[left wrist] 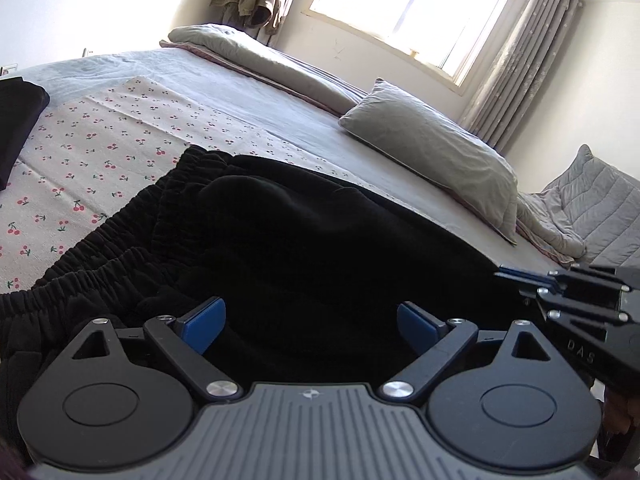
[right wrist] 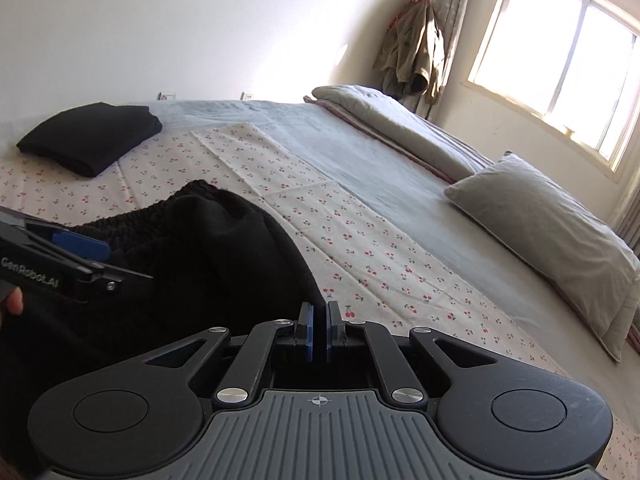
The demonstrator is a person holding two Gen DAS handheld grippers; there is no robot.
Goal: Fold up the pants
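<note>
Black pants [left wrist: 280,240] with a gathered elastic waistband lie bunched on a cherry-print cloth [left wrist: 100,140] on the bed. My left gripper [left wrist: 312,326] is open, its blue pads spread just above the black fabric, holding nothing. My right gripper [right wrist: 319,334] is shut, its blue pads pressed together at the right edge of the pants [right wrist: 200,260]; whether fabric is pinched between them I cannot tell. The right gripper also shows at the right edge of the left wrist view [left wrist: 568,292], and the left gripper at the left of the right wrist view [right wrist: 60,256].
A folded black garment [right wrist: 88,136] lies at the far left of the bed. A grey pillow [right wrist: 552,232] and a folded grey quilt [right wrist: 400,128] lie along the window side. A jacket [right wrist: 416,52] hangs by the window [right wrist: 560,60].
</note>
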